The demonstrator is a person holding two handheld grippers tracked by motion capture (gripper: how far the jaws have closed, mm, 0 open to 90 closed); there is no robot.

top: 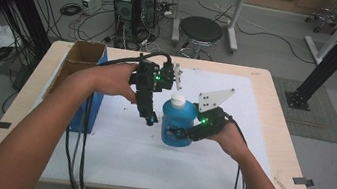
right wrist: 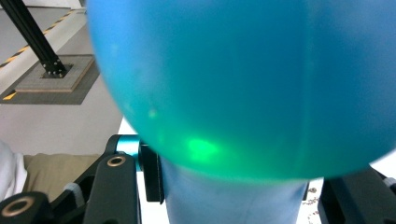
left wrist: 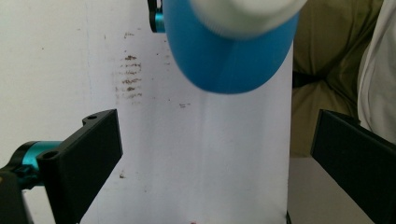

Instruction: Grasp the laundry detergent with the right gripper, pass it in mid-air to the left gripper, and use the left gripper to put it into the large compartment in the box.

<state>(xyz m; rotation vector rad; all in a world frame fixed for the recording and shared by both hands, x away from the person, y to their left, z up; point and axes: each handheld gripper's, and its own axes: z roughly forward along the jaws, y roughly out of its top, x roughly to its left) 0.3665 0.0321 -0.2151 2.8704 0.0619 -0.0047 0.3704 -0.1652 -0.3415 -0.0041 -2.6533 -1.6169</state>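
Gripping a blue bottle [top: 177, 123] from its right side, the right gripper [top: 182, 133] has its two black jaws closed against the bottle's body, one on each side, above the white sheet [top: 146, 162] that covers the middle of the table [top: 274, 120]. Whether the bottle's base touches the sheet cannot be told from the high view. In the right gripper view the bottle [right wrist: 243, 88] bulges large and close between the jaws, with a green light reflected on its lower curve. The bottle stands roughly upright, and its white cap [top: 178, 99] points up and slightly away from the person.

The left gripper [top: 151, 118] hangs just to the left of the bottle, pointing downward, with its body level with the cap and its tips beside the bottle's upper half. In the left gripper view its jaws stand wide apart with nothing between them; the blue bottle [left wrist: 229, 56] and its white cap [left wrist: 243, 14] sit at the top edge, beyond the jaw tips and not touched by them. Below them lies the white sheet [left wrist: 196, 158], marked with a few small dark smudges.

An open cardboard box [top: 80, 61] with a blue side stands on the left part of the table, well apart from the bottle. Behind the table a round black stool [top: 200, 29] and two dark computer towers [top: 135, 6] stand on the floor among loose cables.
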